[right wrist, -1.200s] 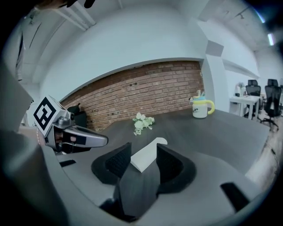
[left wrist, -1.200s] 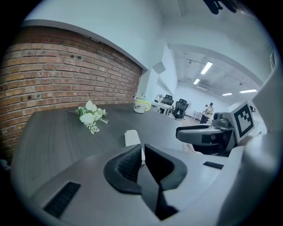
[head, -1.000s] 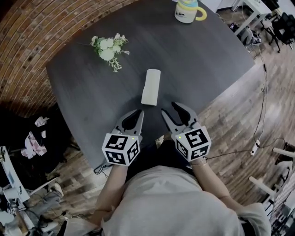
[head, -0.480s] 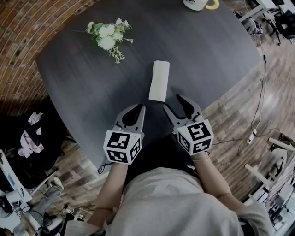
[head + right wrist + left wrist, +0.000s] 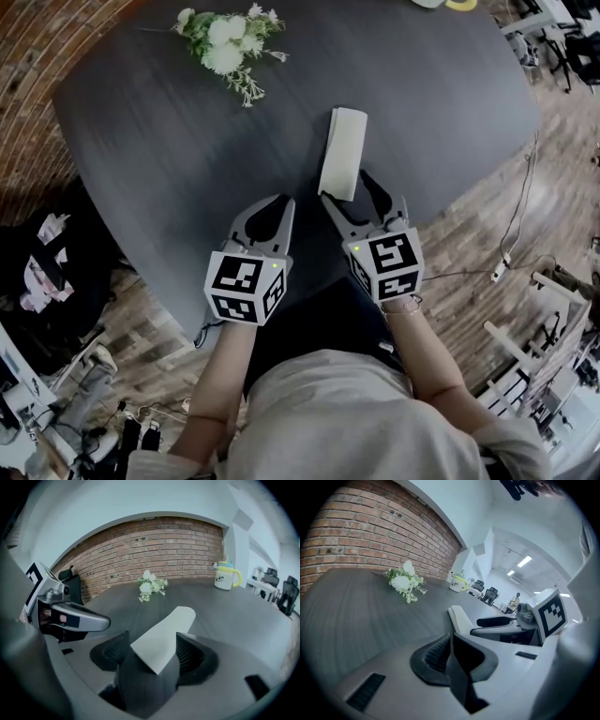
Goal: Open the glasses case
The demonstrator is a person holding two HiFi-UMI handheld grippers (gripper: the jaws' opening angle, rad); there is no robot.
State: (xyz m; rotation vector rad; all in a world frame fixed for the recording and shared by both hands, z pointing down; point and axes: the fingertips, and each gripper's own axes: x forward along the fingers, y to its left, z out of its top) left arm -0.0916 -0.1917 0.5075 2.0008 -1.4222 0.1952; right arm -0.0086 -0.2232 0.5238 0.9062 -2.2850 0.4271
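The cream glasses case [image 5: 342, 155] lies shut on the dark table [image 5: 169, 169], its long side pointing away from me. My right gripper [image 5: 349, 190] is at its near end. In the right gripper view the case [image 5: 164, 634] runs between the two pads [image 5: 188, 652], and the jaws are opening, not pressing on it. My left gripper [image 5: 279, 201] hovers just left of the case with its jaws together and nothing in them. The left gripper view shows its tips [image 5: 450, 641] closed, with the case [image 5: 459, 618] and the right gripper [image 5: 506, 623] to its right.
A bunch of white flowers [image 5: 225, 47] lies at the table's far left. A white and yellow mug [image 5: 225, 576] stands at the far right. The table's rounded near edge [image 5: 309, 281] runs just under both grippers. Wood floor, cables and a chair lie around it.
Both grippers have moved forward and down to the case. The right jaws have spread and now stand on either side of its near end. The left jaws stay together.
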